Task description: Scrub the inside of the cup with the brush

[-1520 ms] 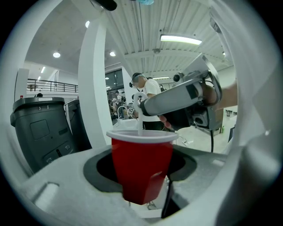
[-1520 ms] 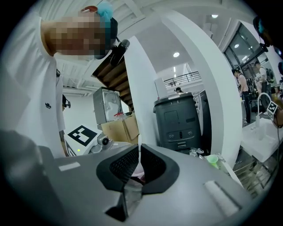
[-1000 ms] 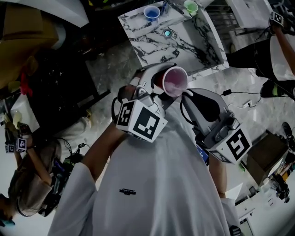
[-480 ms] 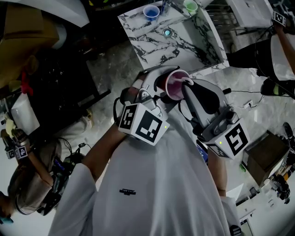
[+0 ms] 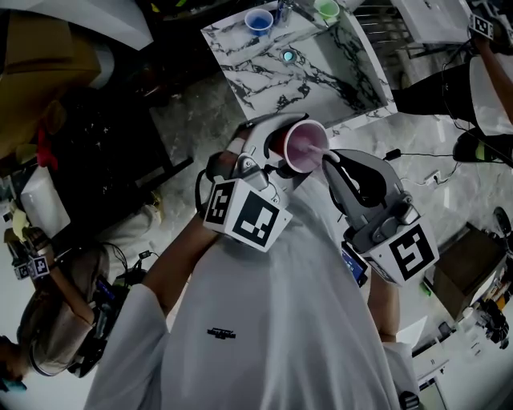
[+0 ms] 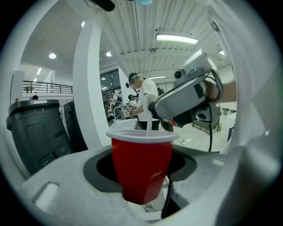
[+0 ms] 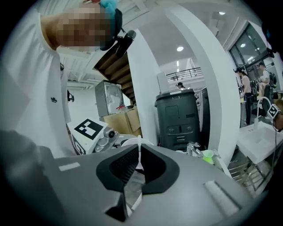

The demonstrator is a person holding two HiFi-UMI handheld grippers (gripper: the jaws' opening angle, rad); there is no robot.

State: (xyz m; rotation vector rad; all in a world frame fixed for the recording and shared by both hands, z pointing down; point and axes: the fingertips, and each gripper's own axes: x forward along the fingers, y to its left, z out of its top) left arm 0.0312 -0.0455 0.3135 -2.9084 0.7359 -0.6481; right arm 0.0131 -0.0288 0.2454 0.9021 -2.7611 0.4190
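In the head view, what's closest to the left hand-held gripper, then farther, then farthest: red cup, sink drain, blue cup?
1. The red cup, held by the left hand-held gripper.
2. The sink drain, ahead, inside the sink.
3. The blue cup, on the far left rim.

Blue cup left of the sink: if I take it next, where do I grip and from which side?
Grip the blue cup across its side wall below the rim, coming in level from the side away from the sink. It stands upright, mouth open upward, so a top approach would probably catch only the rim.
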